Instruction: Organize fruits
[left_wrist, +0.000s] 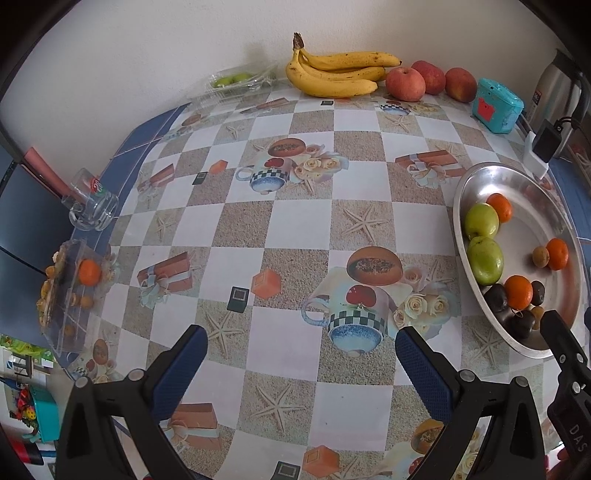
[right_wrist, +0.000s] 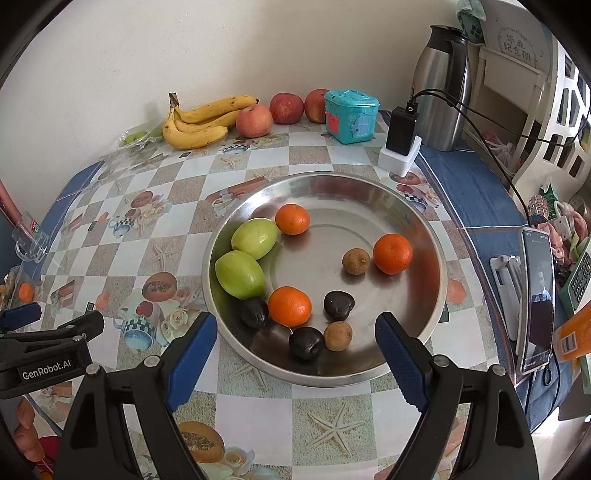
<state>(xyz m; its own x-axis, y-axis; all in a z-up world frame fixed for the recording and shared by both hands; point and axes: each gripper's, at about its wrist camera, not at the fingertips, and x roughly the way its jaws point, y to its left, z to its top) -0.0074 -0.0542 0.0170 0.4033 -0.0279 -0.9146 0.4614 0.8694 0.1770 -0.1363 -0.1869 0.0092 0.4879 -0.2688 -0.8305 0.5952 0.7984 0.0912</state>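
From the left wrist, the left gripper (left_wrist: 301, 341) hovers over the bare patterned tabletop (left_wrist: 280, 229), its fingers apart and empty; bananas (left_wrist: 338, 74) and apples (left_wrist: 430, 83) sit far off by the wall. From the right wrist, the right gripper (right_wrist: 297, 326) hangs with fingers wide apart, empty, above the near rim of the steel plate (right_wrist: 424, 229) holding oranges (right_wrist: 290, 306), green fruits (right_wrist: 240, 274) and small dark fruits (right_wrist: 306, 342).
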